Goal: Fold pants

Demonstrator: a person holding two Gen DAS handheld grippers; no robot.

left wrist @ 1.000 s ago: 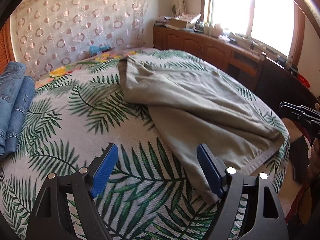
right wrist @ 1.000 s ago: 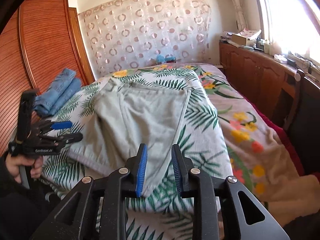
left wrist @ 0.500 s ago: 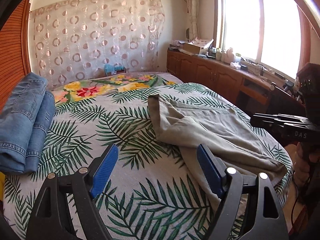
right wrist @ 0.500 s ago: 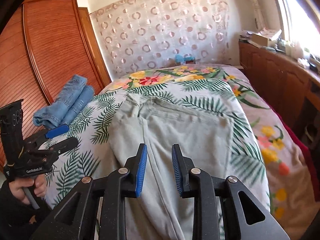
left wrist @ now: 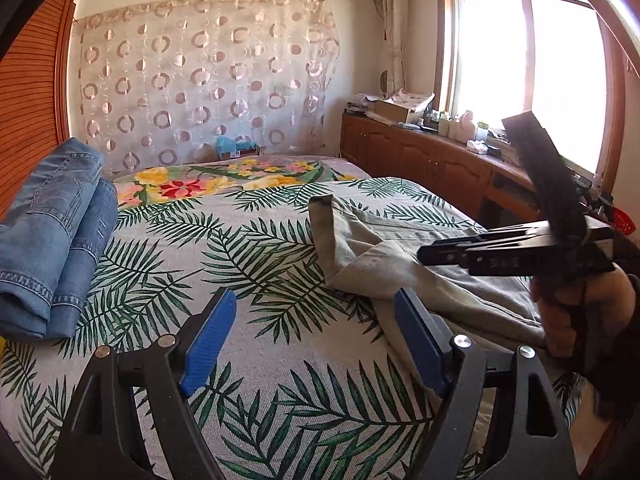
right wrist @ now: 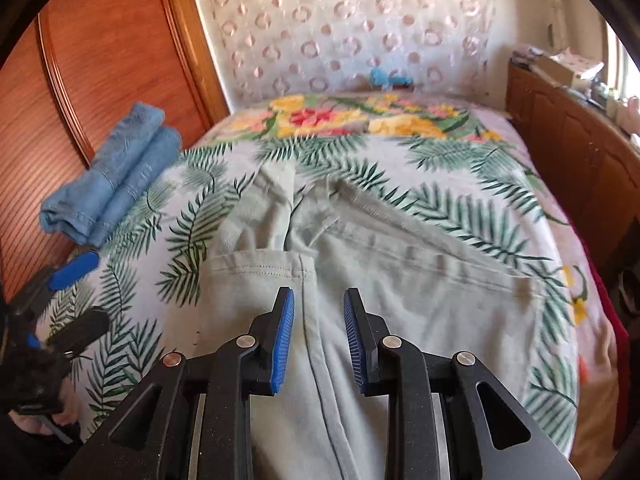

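Note:
Pale grey-green pants [right wrist: 400, 288] lie spread on the palm-print bed cover, waistband toward the headboard; they also show in the left wrist view [left wrist: 384, 256] at the right. My right gripper [right wrist: 318, 316] hovers over the pants near a back pocket seam, jaws open a narrow gap and empty. It also shows side-on in the left wrist view [left wrist: 424, 256], above the pants. My left gripper [left wrist: 316, 320] is open wide and empty, above the bed cover just left of the pants. It shows at the left edge of the right wrist view [right wrist: 76, 292].
Folded blue jeans [left wrist: 52, 240] lie at the bed's left side by a wooden wardrobe [right wrist: 100, 60]. A wooden cabinet [left wrist: 432, 168] with clutter runs under the window on the right. A patterned curtain [left wrist: 208, 80] hangs behind the headboard.
Both grippers have moved forward over the bed. The right gripper has come lower and closer over the pants, and its jaws stand slightly wider. The left gripper has tilted up and swung left.

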